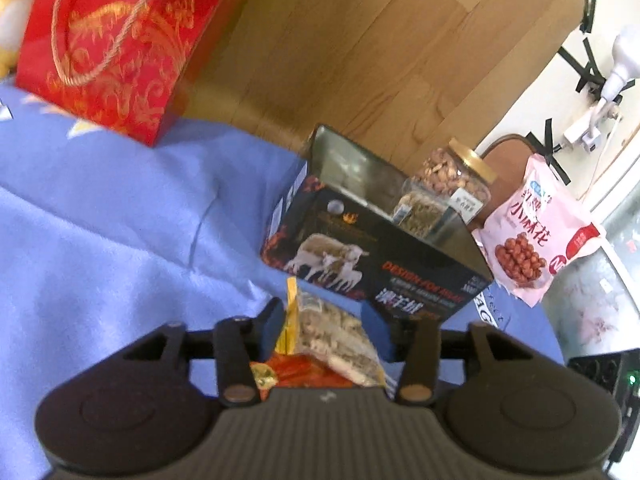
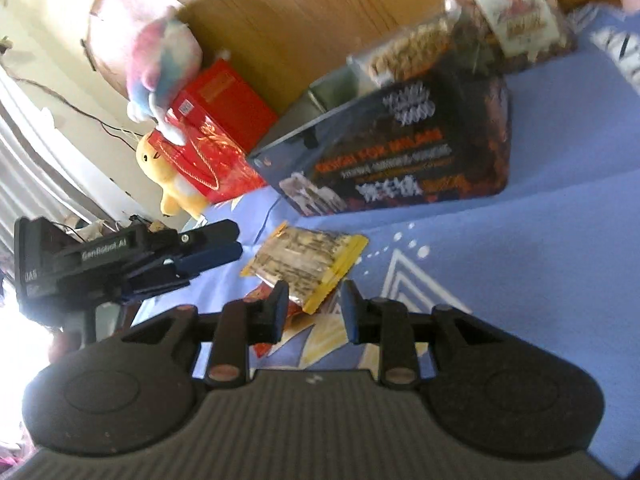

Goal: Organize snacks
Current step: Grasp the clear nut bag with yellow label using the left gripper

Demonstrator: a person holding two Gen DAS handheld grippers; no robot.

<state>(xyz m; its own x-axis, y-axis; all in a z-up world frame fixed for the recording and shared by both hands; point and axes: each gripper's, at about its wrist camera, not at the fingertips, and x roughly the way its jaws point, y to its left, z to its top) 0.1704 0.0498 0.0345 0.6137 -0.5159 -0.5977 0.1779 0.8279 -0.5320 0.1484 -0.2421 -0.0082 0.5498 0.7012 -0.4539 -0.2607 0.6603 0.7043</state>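
A yellow-edged clear packet of seeds [image 1: 336, 336] lies on the blue cloth [image 1: 120, 240], with an orange packet [image 1: 300, 372] under it. My left gripper [image 1: 324, 330] is open around the seed packet. In the right wrist view the seed packet [image 2: 304, 268] lies just ahead of my open right gripper [image 2: 314, 312], and the left gripper [image 2: 208, 252] shows at the left. An open black box [image 1: 372, 264] holds a small clear tub of snacks [image 1: 420, 208]. A nut jar [image 1: 456, 176] stands behind it. A pink snack bag [image 1: 536, 236] leans at the right.
A red gift bag [image 1: 116, 48] stands at the back left, with plush toys [image 2: 168, 64] by it. A wooden headboard [image 1: 360, 40] rises behind the cloth. The black box [image 2: 400, 148] sits beyond the packet.
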